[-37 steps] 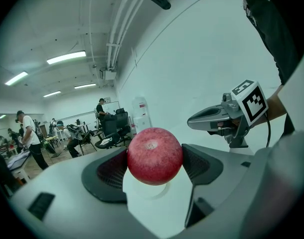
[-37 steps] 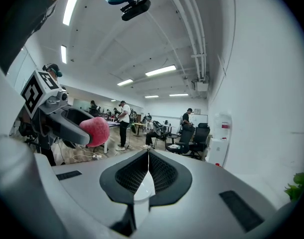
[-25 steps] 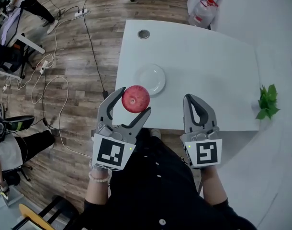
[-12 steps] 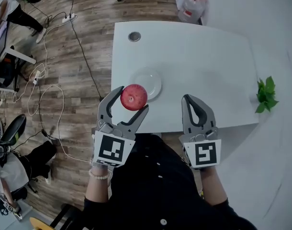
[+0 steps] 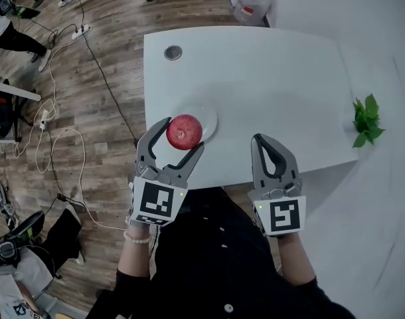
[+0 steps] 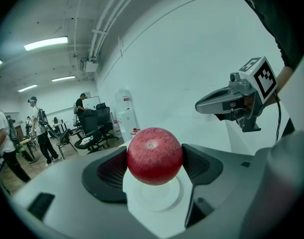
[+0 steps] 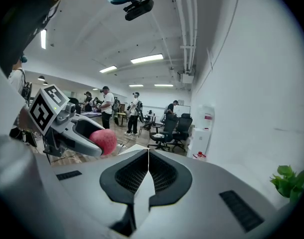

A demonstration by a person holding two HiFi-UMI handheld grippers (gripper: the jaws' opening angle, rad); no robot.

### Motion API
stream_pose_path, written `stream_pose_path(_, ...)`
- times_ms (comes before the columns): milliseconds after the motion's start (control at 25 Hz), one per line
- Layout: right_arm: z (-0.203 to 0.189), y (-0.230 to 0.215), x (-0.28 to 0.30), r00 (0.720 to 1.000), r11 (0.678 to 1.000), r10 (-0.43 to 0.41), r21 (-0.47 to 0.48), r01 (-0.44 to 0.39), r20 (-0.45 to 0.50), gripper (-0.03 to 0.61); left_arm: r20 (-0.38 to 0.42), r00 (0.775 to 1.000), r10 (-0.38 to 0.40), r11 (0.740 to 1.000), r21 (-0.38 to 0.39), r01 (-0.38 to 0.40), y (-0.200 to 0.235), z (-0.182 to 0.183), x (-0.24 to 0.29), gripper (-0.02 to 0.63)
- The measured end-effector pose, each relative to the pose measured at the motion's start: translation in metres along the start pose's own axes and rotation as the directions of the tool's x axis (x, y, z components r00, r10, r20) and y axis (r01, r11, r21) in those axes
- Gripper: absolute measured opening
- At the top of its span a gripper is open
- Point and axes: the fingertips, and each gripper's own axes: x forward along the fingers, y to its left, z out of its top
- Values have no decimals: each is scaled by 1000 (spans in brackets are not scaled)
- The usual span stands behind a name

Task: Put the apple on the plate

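Observation:
A red apple (image 5: 184, 131) is clamped in my left gripper (image 5: 179, 134), held in the air over the near left part of the white table (image 5: 275, 78). The white plate (image 5: 207, 119) lies on the table just beyond and partly under the apple. In the left gripper view the apple (image 6: 154, 156) sits between both pads with the plate (image 6: 159, 195) below it. My right gripper (image 5: 271, 151) hovers shut and empty over the table's front edge, to the right of the plate. The right gripper view shows its own tips (image 7: 148, 163) touching and the apple (image 7: 105, 141) off to the left.
A small green plant (image 5: 365, 121) sits at the table's right edge. A round cable grommet (image 5: 172, 52) is at the far left corner. A water jug (image 5: 251, 2) stands on the wooden floor beyond the table. Cables (image 5: 63, 135) run over the floor at left, where people and office chairs stand.
The left gripper with the apple has moved slightly forward, so the apple now overlaps the plate's near edge. The head view has shifted; the right gripper stays as it was.

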Motion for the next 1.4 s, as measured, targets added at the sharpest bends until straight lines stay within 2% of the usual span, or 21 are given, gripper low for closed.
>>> stream_pose_path(160, -3, -4, 0, 1000, 1000, -14, 1, 14, -10, 41, -35, 999, -15, 999, -30, 14, -5, -22, 12, 356)
stream_pose_path(320, -7, -5, 1, 999, 1000, -28, 8, 28, -37, 41, -34, 999, -30, 999, -28, 29, -1, -26, 24, 356)
stream_pose_path(440, -11, -6, 0, 998, 999, -38, 13, 39, -52, 41, -73, 997, -33, 998, -47, 29, -3, -47, 31, 356)
stream_pose_path(920, -25, -6, -1, 993, 998, -56, 13, 58, -105, 41, -140, 988, -60, 997, -50, 53, -2, -92, 60, 356)
stream_pose_path(1400, -38, -3, -3, 988, 998, -53, 16, 56, -143, 41, -204, 976, -77, 997, -21, 75, -6, -126, 101, 356)
